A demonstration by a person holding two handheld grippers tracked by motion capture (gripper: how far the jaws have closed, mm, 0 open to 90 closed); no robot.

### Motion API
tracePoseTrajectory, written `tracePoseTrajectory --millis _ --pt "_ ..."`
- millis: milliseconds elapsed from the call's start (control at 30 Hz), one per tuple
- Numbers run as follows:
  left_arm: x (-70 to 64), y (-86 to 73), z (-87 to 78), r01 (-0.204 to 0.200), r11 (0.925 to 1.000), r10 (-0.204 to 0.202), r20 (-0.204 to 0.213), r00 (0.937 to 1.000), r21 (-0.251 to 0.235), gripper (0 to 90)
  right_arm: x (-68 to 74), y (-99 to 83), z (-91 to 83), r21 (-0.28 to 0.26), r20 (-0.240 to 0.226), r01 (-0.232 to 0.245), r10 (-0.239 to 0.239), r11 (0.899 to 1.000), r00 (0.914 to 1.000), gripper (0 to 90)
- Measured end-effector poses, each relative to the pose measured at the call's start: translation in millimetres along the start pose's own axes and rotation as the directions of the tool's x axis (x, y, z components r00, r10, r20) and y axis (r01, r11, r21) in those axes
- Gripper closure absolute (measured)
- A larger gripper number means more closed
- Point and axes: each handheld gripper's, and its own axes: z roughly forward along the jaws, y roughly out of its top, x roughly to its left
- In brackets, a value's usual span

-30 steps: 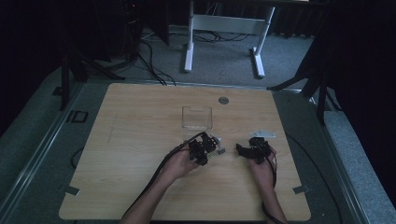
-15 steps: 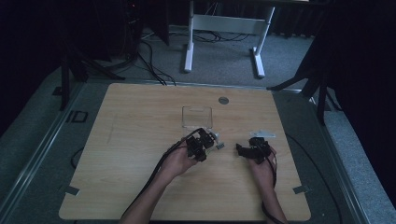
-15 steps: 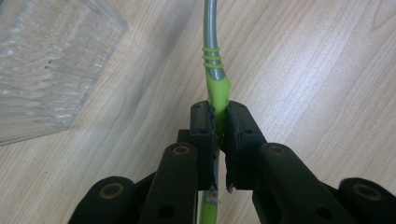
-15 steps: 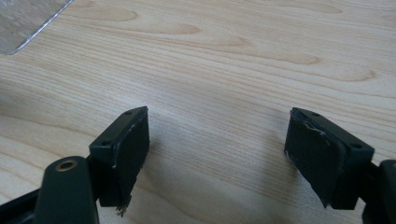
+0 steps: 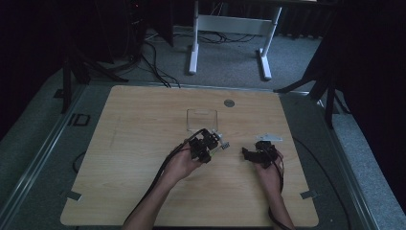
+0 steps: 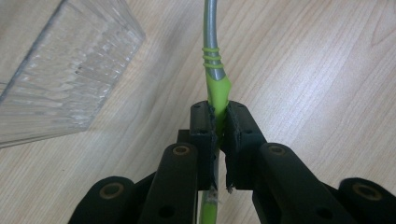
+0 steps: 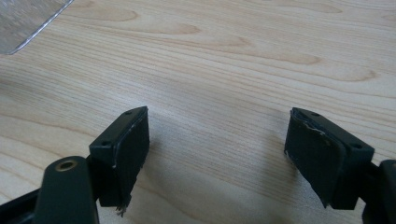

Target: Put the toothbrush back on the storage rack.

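My left gripper (image 6: 219, 116) is shut on a thin tool (image 6: 216, 86) with a green sleeve and a bare metal shaft that runs on past the jaws over the wooden table. In the high view the left gripper (image 5: 205, 143) is near the table's middle, just below a clear plastic box (image 5: 201, 120). The tool's tip (image 5: 222, 145) pokes out to its right. The box's ribbed wall (image 6: 60, 74) lies close on the left of the jaws. My right gripper (image 5: 250, 154) rests to the right, low over bare wood. Its jaws are wide apart (image 7: 217, 135) with nothing between them.
A small round metal disc (image 5: 229, 102) is set in the table (image 5: 134, 143) behind the box. A corner of the clear box (image 7: 28, 14) shows at the top left of the right gripper view. White table legs and cables stand on the floor beyond the far edge.
The left gripper, with the tool in it, has crept slightly toward the clear box. The right gripper has stayed in place.
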Motion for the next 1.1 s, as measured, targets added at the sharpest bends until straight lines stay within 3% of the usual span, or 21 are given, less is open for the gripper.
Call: tracePoseTrajectory --millis 1100 --pt "6.6 -1.7 -22.9 0.039 0.9939 -0.042 -0.033 0.9986 -0.104 82.5 0.2 0.3 0.2 0.0 0.0 -0.002 0.002 1.0 1.0 22.0"
